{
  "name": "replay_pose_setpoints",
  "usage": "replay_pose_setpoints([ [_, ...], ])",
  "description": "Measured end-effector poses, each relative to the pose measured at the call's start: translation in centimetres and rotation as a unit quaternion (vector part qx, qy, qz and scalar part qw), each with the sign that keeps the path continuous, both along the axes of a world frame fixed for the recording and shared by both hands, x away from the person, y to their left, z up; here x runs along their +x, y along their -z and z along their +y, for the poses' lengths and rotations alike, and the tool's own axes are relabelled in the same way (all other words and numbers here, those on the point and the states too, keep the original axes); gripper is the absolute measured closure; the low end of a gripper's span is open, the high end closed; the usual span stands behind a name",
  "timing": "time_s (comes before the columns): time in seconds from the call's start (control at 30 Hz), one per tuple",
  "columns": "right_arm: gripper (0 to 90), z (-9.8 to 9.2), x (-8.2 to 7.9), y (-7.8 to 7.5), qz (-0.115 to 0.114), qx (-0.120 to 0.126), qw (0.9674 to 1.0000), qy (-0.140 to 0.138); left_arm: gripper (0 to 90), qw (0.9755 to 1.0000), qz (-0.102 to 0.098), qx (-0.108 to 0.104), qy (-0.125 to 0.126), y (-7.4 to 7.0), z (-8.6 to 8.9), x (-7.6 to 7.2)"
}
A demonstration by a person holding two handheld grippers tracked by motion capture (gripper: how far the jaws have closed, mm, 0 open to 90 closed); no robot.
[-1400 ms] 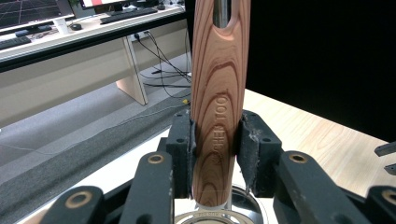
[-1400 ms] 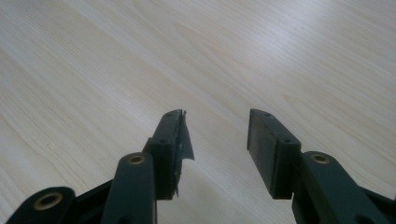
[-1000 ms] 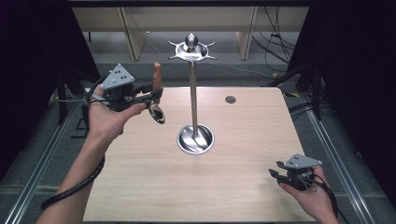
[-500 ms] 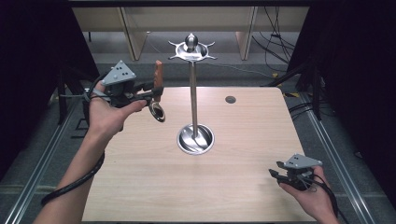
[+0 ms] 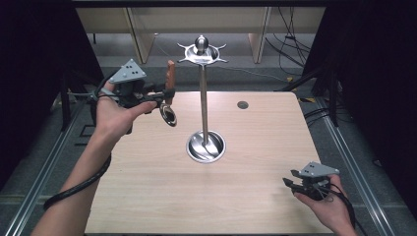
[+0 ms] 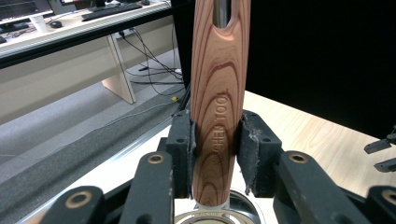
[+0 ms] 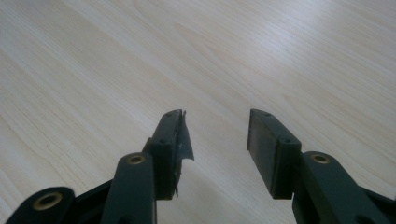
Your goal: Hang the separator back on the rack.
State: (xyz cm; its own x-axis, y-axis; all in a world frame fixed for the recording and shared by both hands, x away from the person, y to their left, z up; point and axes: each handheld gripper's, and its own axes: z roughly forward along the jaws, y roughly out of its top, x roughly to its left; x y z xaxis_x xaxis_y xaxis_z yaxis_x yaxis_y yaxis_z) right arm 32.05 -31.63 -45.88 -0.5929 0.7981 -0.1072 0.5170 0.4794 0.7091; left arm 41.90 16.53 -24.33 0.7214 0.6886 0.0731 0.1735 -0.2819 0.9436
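Observation:
A kitchen utensil with a wooden handle [image 5: 170, 78] and a small round metal head [image 5: 168, 115] hangs upright above the table's left rear part. My left gripper [image 5: 164, 96] is shut on that handle [image 6: 217, 112]; both pads press its sides, and a slot pierces the handle near its top. To the right of it stands a tall metal utensil stand [image 5: 204, 105] with a round dish base [image 5: 206, 147] and a star-shaped hook crown [image 5: 201, 52]. My right gripper [image 5: 290, 180] rests low at the table's front right, open, with nothing between its pads [image 7: 264, 140].
The light wooden table [image 5: 255, 137] has a small round grommet hole [image 5: 242, 104] at the back right. Cables lie on the grey floor behind it, near wooden desk legs [image 5: 137, 37]. Metal rails [image 5: 44, 167] run along both table sides.
The left hand with the utensil has crept slightly toward the stand. The right gripper has stayed where it was.

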Motion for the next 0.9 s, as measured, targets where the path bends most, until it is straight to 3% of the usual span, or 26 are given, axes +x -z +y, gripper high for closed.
replay_pose_setpoints([
  [0.37, 56.4, 0.0, 0.0, 0.1, 0.001, 0.004, 1.0, 0.001, 67.1, 0.9999, 0.003, 0.009, 0.007, -0.9, 0.1, 0.6],
  [0.9, 56.5, 0.0, 0.0, 0.1, 0.003, 0.004, 1.0, 0.002, 67.1, 0.9998, 0.014, 0.013, 0.012, -0.8, 0.3, 1.4],
])
